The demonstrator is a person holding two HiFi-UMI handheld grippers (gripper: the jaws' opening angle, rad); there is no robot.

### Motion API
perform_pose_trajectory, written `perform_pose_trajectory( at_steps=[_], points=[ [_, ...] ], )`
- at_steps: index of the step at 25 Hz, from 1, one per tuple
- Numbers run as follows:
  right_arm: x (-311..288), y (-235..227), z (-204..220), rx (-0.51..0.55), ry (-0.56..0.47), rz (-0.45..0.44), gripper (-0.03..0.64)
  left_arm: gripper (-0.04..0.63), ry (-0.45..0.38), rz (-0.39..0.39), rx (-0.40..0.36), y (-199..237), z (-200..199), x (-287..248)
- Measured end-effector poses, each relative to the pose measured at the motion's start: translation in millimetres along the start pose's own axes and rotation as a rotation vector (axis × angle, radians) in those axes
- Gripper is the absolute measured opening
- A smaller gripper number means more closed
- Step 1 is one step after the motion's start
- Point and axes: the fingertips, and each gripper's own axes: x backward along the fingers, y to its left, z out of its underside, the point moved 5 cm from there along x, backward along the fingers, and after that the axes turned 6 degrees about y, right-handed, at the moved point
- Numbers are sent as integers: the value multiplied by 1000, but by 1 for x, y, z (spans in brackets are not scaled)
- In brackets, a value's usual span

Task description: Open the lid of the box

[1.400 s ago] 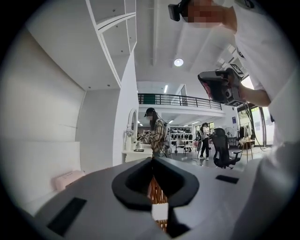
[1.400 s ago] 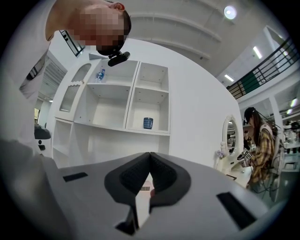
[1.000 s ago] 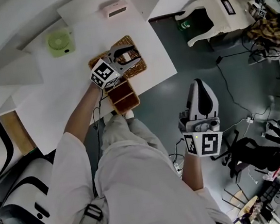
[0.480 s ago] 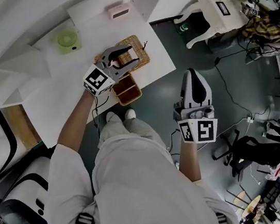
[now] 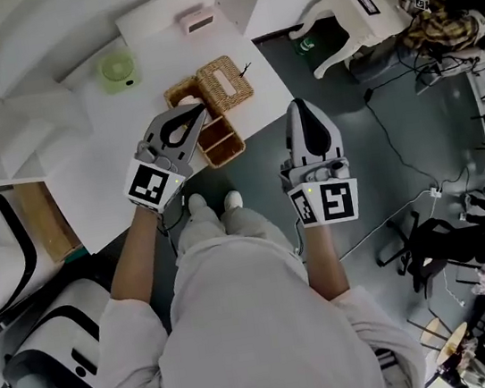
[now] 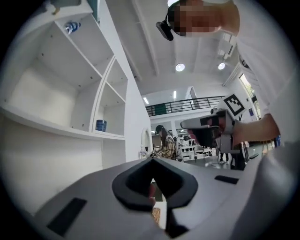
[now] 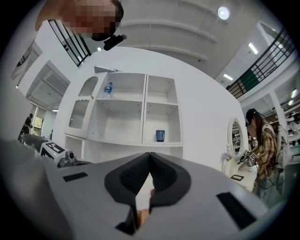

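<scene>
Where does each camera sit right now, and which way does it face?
Head view: on the person's head, looking steeply down at the white table and wicker box; shows torso, legs, both arms, left gripper, right gripper.
Left gripper view: on the left gripper, aimed upward past its shut jaws at white shelves; shows the right hand holding the right gripper.
Right gripper view: on the right gripper, aimed upward past its shut jaws at the shelves; left gripper at left edge.
Shared: both gripper views show the blue cup.
</scene>
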Motion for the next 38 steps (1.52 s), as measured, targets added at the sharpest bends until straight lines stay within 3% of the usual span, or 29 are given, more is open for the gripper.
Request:
perform_pose_trajectory(
  at_steps=[9, 14, 20, 24, 30, 38],
  points=[
    [65, 13, 1, 8, -29, -219, -14, -9, 19, -386, -49, -87, -37, 67],
    [102, -6, 10, 36, 19, -314, -14, -9, 9, -619, -37, -147, -45, 86],
    [148, -15, 24, 22, 55, -392, -14, -9, 33, -822, -25, -215, -53, 121],
    [186, -7, 30, 68, 42, -420, -9, -8, 42, -897, 6, -259, -56, 146],
    [229, 23, 33, 54, 33, -454, -8, -8, 50, -925, 101, -316, -33, 189],
    [255, 60, 9, 72, -18, -495, -8, -8, 3, -948, 102, -333, -41, 222]
  ],
)
